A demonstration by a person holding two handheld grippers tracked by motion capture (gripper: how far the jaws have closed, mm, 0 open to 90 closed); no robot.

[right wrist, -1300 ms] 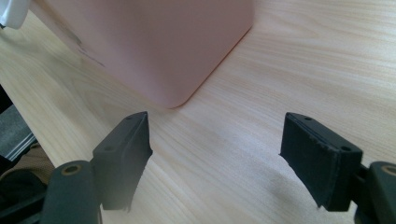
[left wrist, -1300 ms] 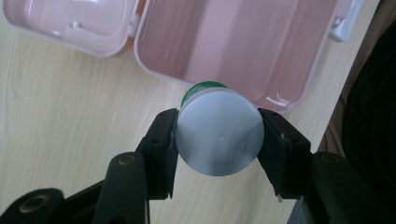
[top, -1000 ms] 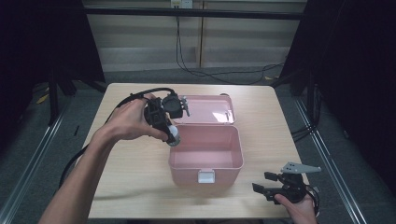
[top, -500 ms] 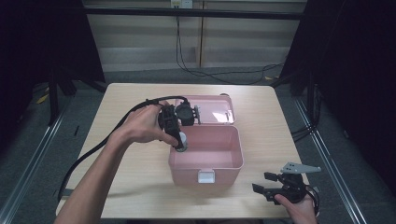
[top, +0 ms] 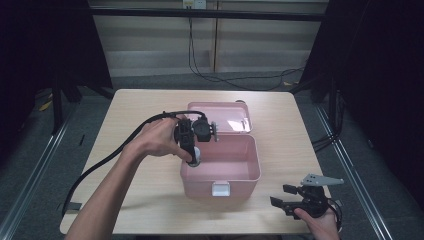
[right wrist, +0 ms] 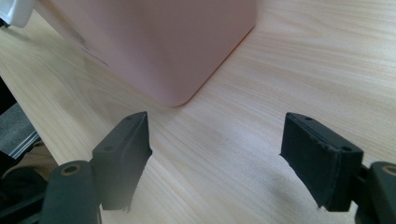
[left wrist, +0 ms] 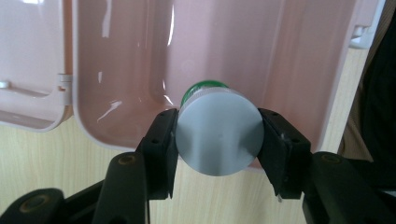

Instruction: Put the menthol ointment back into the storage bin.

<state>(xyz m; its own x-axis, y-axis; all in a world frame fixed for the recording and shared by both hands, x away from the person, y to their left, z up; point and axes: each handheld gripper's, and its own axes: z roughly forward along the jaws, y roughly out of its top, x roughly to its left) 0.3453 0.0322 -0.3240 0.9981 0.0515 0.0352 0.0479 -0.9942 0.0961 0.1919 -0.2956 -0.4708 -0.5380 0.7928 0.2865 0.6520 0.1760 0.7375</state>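
A pink plastic box point(top: 245, 176) stands open on the table, its lid point(top: 227, 119) laid back behind it. My left gripper point(top: 194, 156) points down over the box's left rim, shut on a small bottle point(top: 195, 155) with a grey cap. In the left gripper view the grey cap point(left wrist: 218, 132) sits squeezed between both black pads, a green body point(left wrist: 204, 87) beyond it, above the box's pink inside point(left wrist: 205, 51). My right gripper point(top: 287, 199) rests near the table's front right corner, open, nothing between its fingers point(right wrist: 122, 154). The box's corner point(right wrist: 180, 88) lies ahead of it.
The light wooden table point(top: 135, 120) has bare room left of and behind the box. A white latch point(top: 220, 188) sits on the box's front wall. A black cable point(top: 107, 160) trails from the left gripper off the table's left front edge. Dark floor and metal rails surround the table.
My left gripper has carried the bottle rightward and down, from left of the box to over its left rim. The right gripper has stayed where it was.
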